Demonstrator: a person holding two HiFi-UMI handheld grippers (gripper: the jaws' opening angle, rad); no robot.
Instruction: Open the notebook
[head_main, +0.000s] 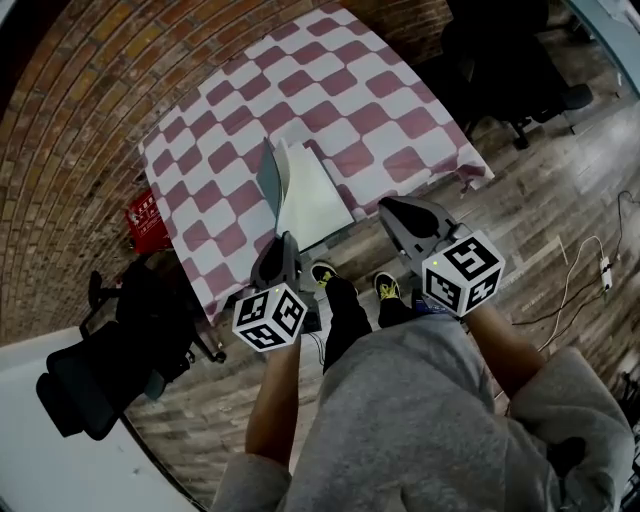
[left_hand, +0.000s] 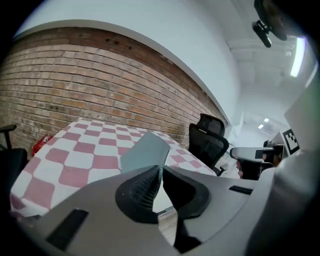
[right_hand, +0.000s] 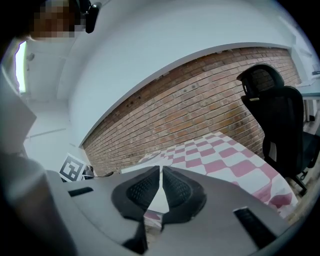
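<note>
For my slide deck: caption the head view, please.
Left gripper holds the notebook's grey cover raised over the checkered tablecloth; right gripper hovers nearby, jaws together.

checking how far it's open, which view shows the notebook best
Head view: the whole notebook lies on the checkered cloth, cover raised. Left gripper view shows only the cover, rising behind the jaws. Right gripper view shows just a pale strip, hard to identify.

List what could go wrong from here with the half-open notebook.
The left gripper pinches only the edge of the raised cover; it could slip and fall shut. The notebook lies near the edge of the table with the right gripper off it, so pulling might drag it off.
</note>
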